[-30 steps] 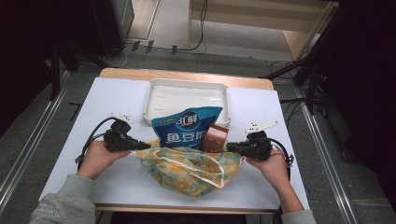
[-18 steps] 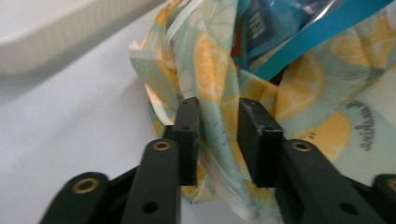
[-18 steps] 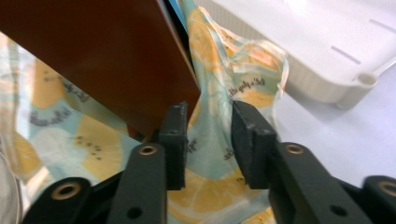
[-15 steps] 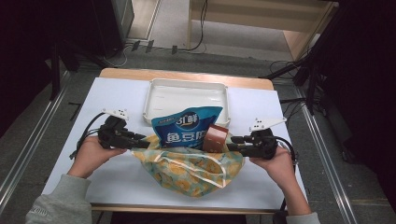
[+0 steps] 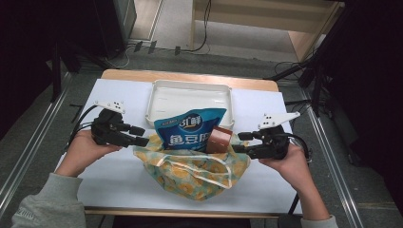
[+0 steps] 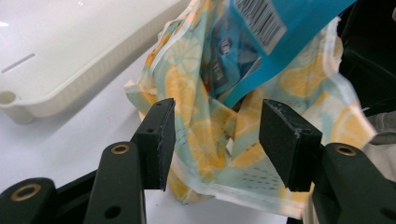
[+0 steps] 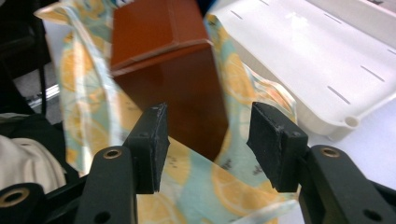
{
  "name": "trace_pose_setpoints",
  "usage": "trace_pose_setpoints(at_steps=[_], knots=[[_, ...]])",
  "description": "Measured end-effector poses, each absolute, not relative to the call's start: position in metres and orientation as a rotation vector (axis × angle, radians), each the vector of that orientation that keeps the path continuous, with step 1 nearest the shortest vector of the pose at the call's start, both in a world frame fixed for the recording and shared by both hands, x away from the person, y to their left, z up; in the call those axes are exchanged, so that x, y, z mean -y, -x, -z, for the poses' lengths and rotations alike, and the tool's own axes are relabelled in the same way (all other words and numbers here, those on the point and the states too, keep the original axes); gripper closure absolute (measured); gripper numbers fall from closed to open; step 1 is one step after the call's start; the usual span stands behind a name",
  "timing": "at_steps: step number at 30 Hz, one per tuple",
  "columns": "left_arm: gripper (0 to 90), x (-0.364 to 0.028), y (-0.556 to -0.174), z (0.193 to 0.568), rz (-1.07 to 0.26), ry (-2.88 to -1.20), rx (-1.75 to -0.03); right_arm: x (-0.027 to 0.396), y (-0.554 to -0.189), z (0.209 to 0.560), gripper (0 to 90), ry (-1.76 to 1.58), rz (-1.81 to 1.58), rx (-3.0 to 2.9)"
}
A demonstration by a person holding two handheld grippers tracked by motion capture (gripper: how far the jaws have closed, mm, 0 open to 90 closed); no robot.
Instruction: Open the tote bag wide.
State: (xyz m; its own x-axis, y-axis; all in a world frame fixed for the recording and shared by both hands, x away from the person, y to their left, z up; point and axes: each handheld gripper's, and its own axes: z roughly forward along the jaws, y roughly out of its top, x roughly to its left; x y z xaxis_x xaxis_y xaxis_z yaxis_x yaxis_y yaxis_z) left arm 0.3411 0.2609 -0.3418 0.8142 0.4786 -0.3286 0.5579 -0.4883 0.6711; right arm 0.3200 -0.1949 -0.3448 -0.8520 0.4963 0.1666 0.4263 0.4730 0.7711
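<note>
Lemon-print bag (image 5: pixel 192 168) is lying on the white table (image 5: pixel 109 175), just at 6 o'clock of the white tray (image 5: pixel 190 97). Blue snack pouch (image 5: pixel 189 132) and brown box (image 5: pixel 219 140) are sticking up out of its mouth, pouch leaning back over tray's near rim.

Left gripper (image 5: pixel 138 135) is sitting at bag's 9 o'clock edge, jaws just been opening, now standing apart w/ bag fabric btwn them but pads not pressing — released.

Right gripper (image 5: pixel 241 142) is at bag's 3 o'clock edge, beside the box; jaws also just been opening, fabric and box corner btwn them, untouched — released.
</note>
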Motion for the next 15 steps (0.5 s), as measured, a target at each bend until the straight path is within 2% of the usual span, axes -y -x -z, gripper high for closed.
trace_pose_setpoints(at_steps=[10,15], knots=[[44.5,-0.240,-0.326,0.333,0.189,-2.187,-0.671,0.188,-0.304,0.343,48.4,-0.746,-1.353,-2.660],[41.3,-0.226,-0.321,0.348,0.231,-2.209,-0.662,0.183,-0.301,0.356,39.8,-0.735,-1.363,-2.686]])
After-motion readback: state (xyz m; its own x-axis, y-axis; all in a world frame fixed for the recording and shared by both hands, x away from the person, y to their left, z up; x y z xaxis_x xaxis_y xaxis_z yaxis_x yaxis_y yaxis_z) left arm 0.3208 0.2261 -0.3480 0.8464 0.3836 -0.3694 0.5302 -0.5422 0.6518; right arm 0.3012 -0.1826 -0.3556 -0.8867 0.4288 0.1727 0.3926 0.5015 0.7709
